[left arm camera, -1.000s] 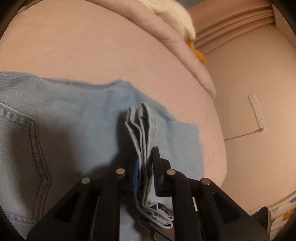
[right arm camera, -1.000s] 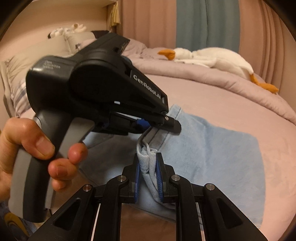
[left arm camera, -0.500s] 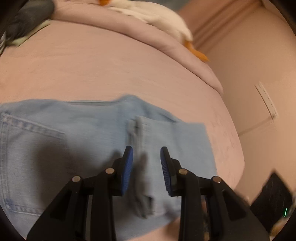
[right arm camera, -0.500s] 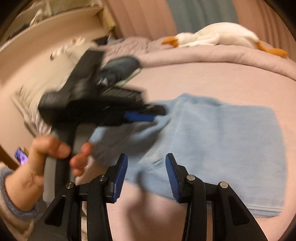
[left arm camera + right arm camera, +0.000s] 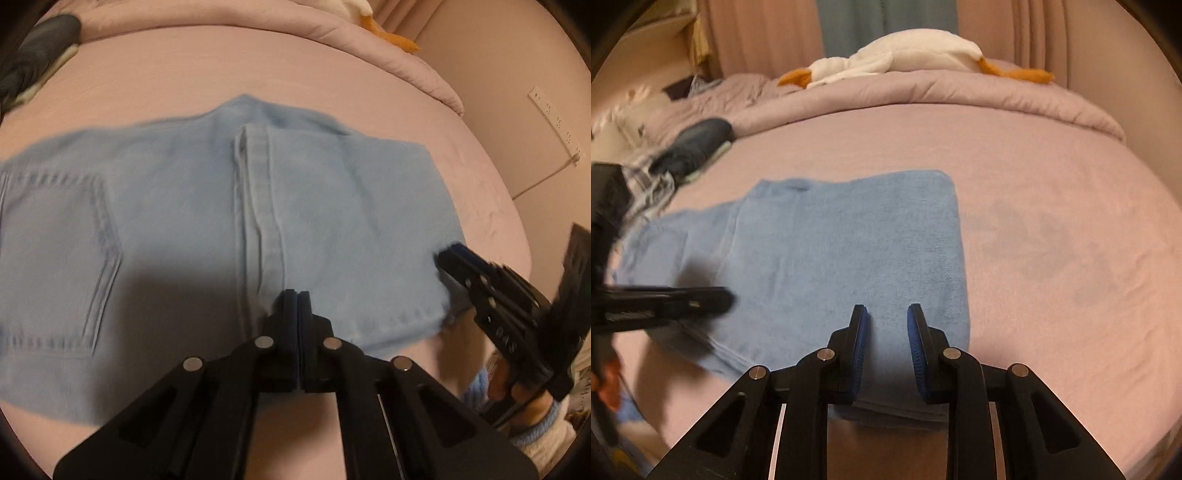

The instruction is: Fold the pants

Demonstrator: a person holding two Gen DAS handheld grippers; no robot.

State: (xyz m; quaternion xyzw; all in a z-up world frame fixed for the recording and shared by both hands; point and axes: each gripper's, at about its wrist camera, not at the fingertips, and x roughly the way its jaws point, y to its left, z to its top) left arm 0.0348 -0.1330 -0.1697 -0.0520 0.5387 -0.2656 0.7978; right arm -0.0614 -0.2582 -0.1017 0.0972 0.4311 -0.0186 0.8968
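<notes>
Light blue jeans lie folded flat on the pink bed sheet, the leg hems resting across the middle near a back pocket. My left gripper hovers over the hems near the front edge, shut, with no fabric seen between its pads. In the right wrist view the jeans form a neat rectangle. My right gripper sits above their near right corner, its jaws closing with a gap and nothing pinched. Each gripper shows in the other's view: the right gripper, the left gripper.
A white plush goose lies on the rolled pink duvet at the far side. A dark garment sits at the far left of the bed. The bed edge drops off at the right, beside a pale wall.
Both grippers let go of the bunched leg hems, which now lie flat on the jeans. The left gripper opened, then shut empty. The right gripper moved right to the folded corner.
</notes>
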